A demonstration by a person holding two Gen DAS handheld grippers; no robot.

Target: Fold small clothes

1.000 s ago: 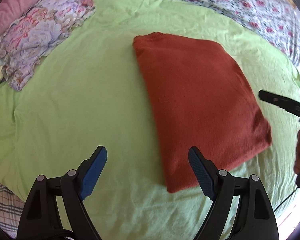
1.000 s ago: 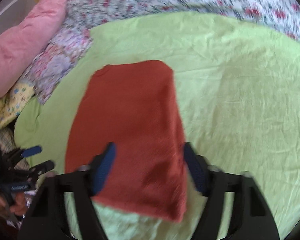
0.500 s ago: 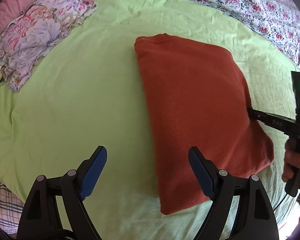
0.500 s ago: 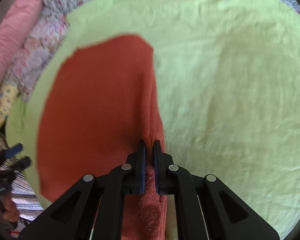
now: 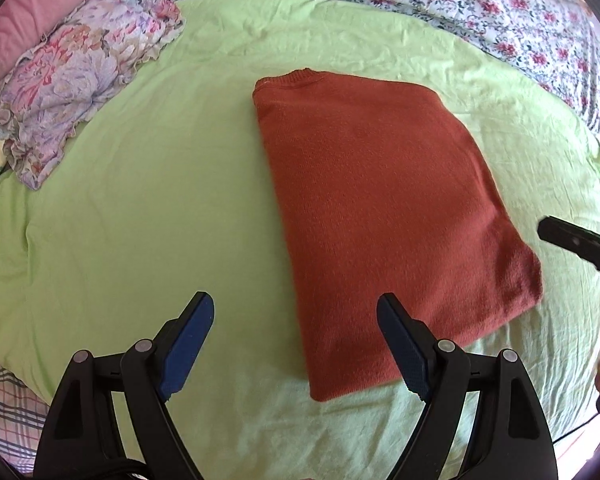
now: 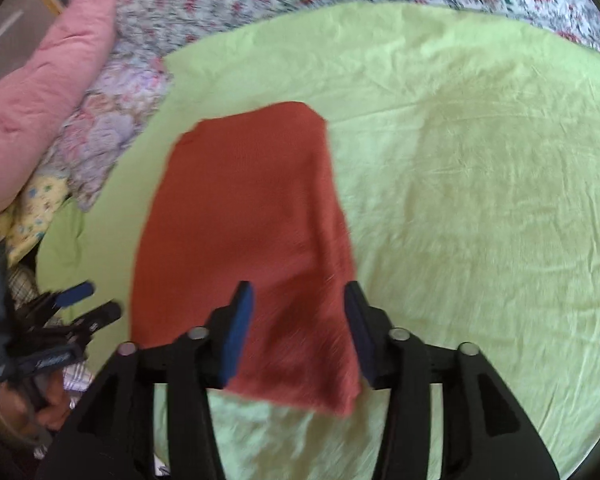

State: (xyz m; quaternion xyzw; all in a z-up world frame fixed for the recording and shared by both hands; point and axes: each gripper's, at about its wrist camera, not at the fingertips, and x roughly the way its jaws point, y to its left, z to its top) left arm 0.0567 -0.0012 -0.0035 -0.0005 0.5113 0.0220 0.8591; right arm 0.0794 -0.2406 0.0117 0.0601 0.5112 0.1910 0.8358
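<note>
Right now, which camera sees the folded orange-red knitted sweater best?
The left wrist view: the folded orange-red knitted sweater lies whole and sharp on the light green sheet, all edges visible. The right wrist view shows the sweater blurred, its near end partly hidden behind the open right tongs.

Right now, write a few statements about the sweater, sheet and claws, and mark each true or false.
1. The sweater lies folded on the green sheet. True.
2. The left claw is clamped on the sweater. False: its jaws stand wide open above the sheet and the sweater's edge.
3. The right claw is open, its jaws having just opened off the sweater. True.
4. The sweater is blue. False: it is rust red.
5. A pink pillow lies beyond the sheet. True.
</note>
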